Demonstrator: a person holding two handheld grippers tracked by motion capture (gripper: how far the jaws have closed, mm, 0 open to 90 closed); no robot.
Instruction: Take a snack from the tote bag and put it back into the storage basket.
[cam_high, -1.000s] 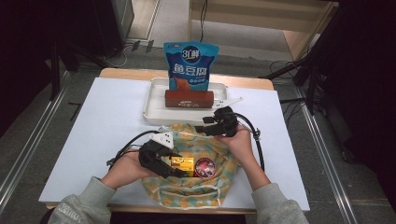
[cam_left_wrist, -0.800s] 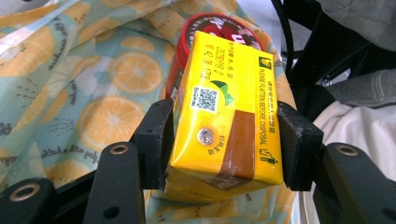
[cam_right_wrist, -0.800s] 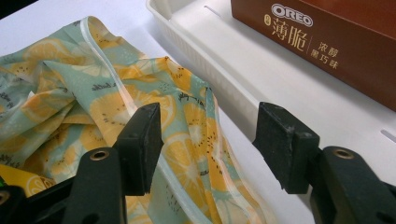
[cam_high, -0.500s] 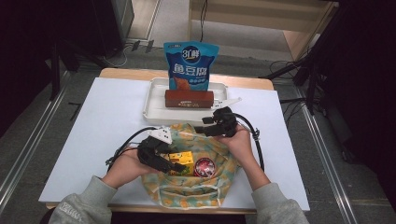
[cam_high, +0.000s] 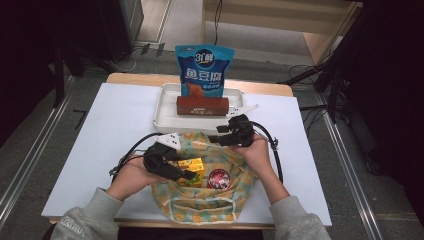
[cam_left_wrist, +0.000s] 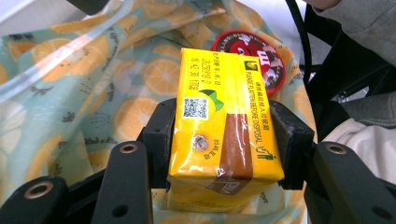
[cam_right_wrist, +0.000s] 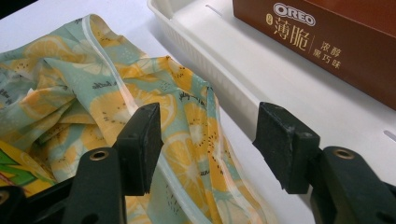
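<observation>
1. The left gripper (cam_left_wrist: 224, 140) has just been closing its jaws, and they now press both sides of the yellow drink carton (cam_left_wrist: 224, 116), which sits in the mouth of the orange-print cloth bag (cam_high: 200, 200)
2. This looks like the grasp stage: the carton is gripped but not yet lifted clear of the bag
3. The right gripper (cam_right_wrist: 210, 144) hovers at the bag's far rim with its jaws apart; the fabric edge lies between them, unpinched
4. Next, I'd guess, a straight lift out, perhaps towards the white tray (cam_high: 165, 107)
5. A round red packet (cam_left_wrist: 250, 51) lies just beside the carton; loose fabric could snag
6. The tray holds a brown Oreo box (cam_right_wrist: 327, 42), with a blue snack pouch (cam_high: 202, 70) standing behind it
</observation>
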